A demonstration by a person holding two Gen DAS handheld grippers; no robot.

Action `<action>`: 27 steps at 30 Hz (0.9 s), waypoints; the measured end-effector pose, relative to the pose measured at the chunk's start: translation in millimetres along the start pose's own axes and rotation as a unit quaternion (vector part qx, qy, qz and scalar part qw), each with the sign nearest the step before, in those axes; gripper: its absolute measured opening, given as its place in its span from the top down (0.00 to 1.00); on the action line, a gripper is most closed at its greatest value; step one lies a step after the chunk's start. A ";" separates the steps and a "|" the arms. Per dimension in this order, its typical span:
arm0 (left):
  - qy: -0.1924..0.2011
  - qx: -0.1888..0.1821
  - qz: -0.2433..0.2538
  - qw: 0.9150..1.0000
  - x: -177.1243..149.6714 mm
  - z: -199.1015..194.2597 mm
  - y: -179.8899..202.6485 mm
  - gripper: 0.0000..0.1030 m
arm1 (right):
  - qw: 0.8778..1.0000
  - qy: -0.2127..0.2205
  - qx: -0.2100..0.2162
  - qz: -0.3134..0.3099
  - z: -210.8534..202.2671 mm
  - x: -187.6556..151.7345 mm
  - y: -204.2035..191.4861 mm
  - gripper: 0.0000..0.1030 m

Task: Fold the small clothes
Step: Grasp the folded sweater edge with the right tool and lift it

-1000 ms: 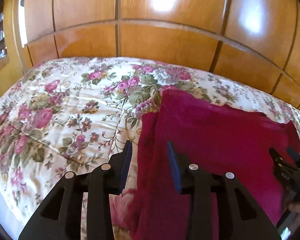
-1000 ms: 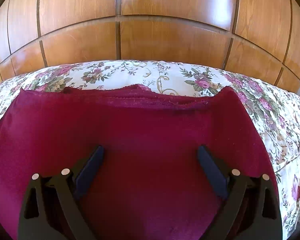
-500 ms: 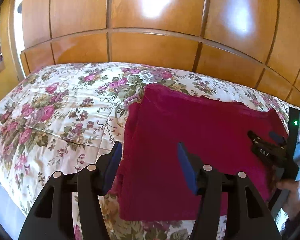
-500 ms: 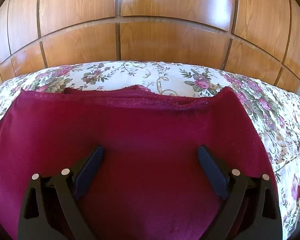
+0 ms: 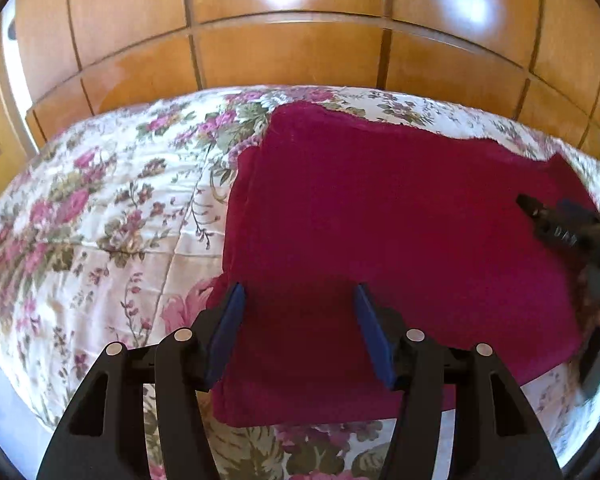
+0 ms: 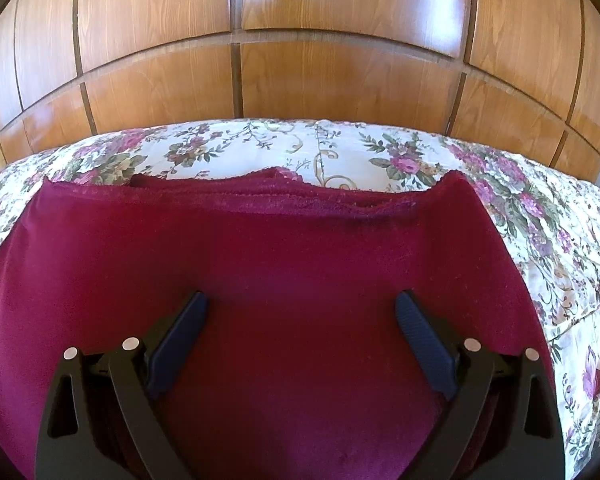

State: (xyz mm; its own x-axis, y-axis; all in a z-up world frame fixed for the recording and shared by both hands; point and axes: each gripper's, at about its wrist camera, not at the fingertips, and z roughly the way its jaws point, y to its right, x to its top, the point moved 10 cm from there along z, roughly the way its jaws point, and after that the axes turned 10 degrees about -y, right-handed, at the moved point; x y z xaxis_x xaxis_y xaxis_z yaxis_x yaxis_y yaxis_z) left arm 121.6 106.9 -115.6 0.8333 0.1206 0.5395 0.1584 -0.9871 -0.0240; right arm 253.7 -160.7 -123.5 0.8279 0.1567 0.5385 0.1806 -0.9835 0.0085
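Wood panelling behind us, our left gripper (image 5: 298, 326), jaws parted and empty, has drawn back above the near-left edge of the crimson garment (image 5: 380, 220) lying flat on the floral bedspread (image 5: 100, 220), while our right gripper (image 6: 300, 332) stays wide open over it, so we judge this fold laid.

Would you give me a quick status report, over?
Left gripper open, right gripper open, both empty. Red garment folded flat on floral bedspread. Nothing in the way.
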 end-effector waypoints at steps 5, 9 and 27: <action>0.012 -0.018 -0.010 1.000 1.2 -11.5 -4.8 0.45 | 0.998 0.003 0.061 0.031 -44.6 -4.6 27.8 0.04; 0.026 -0.055 -0.032 0.998 2.5 -22.9 -6.2 0.45 | 0.983 0.013 0.115 0.139 -66.1 -16.5 91.7 0.04; -0.020 -0.138 -0.016 0.990 -5.5 1.5 18.9 0.45 | 0.947 -0.076 0.261 0.173 -49.3 -64.5 63.7 0.70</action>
State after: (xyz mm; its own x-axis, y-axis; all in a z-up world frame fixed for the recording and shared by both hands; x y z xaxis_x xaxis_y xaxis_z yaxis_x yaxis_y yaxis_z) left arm 120.9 87.8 -120.3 0.8509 0.1509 0.5032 0.0387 -0.9733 0.2264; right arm 185.6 -237.9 -116.2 0.9449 -0.1162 0.3061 0.0906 -0.8055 -0.5857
